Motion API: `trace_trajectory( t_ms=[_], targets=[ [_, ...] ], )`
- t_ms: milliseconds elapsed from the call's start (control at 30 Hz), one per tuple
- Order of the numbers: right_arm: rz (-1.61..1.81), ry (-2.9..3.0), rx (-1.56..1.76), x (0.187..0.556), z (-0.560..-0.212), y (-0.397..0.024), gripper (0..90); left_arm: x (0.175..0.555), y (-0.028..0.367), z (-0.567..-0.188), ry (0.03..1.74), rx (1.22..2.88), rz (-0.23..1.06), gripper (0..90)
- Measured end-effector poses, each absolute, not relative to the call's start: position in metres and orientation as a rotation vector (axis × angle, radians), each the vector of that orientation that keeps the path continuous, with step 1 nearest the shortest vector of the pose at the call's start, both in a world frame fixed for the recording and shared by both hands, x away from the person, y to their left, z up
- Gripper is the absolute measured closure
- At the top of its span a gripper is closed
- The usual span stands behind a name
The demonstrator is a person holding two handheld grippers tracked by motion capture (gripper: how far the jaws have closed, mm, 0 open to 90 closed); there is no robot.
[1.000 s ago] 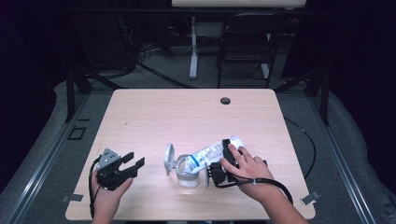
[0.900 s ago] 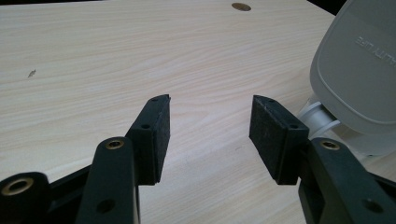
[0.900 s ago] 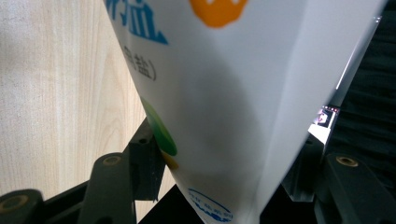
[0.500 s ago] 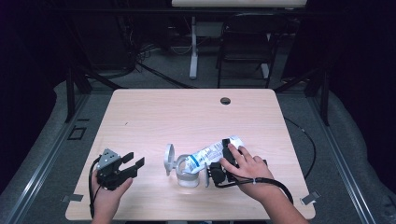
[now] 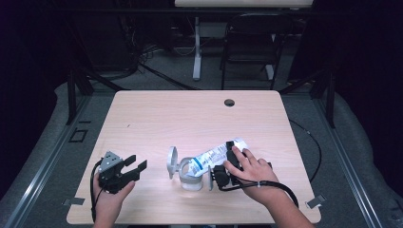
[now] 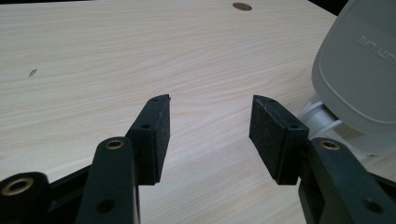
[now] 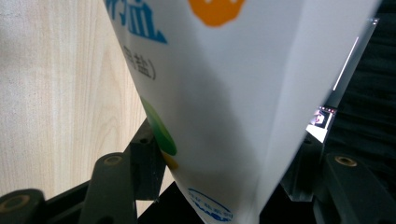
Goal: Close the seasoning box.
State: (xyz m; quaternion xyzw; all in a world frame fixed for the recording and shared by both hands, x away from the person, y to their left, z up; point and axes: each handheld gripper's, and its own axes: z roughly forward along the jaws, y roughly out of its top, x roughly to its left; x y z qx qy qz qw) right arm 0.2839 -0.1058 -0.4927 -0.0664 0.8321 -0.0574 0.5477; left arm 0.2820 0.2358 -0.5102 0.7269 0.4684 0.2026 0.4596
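Table (image 5: 199, 114), pale wood, bearing the work at lower centre of the high view; jar (image 5: 190, 175), grey-white, upright with its hinged lid (image 5: 171, 161) swung open toward the left, so the mouth is free to receive; bag (image 5: 216, 154), white with blue print, tilted with its lower end at the jar's mouth, apparently for pouring; right tongs (image 5: 227, 159) clenched on the bag's rear, steadying the tilt; left tongs (image 5: 135, 167) released, idle at lower left, well apart from the jar.

Left tool (image 5: 135, 166) low, jaws apart, right tool (image 5: 219, 167) under hand (image 5: 249, 167), jaws clamped.
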Motion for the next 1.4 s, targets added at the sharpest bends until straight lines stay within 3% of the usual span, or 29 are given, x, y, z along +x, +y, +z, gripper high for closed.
trace_trajectory(
  t_ms=[1400],
  targets=[
    [-0.159,1.960,-0.175,0.2829,-0.4897,-0.1066,43.8,0.2830,0.2372,-0.5116,1.158,1.788,0.493,48.7]
  ],
)
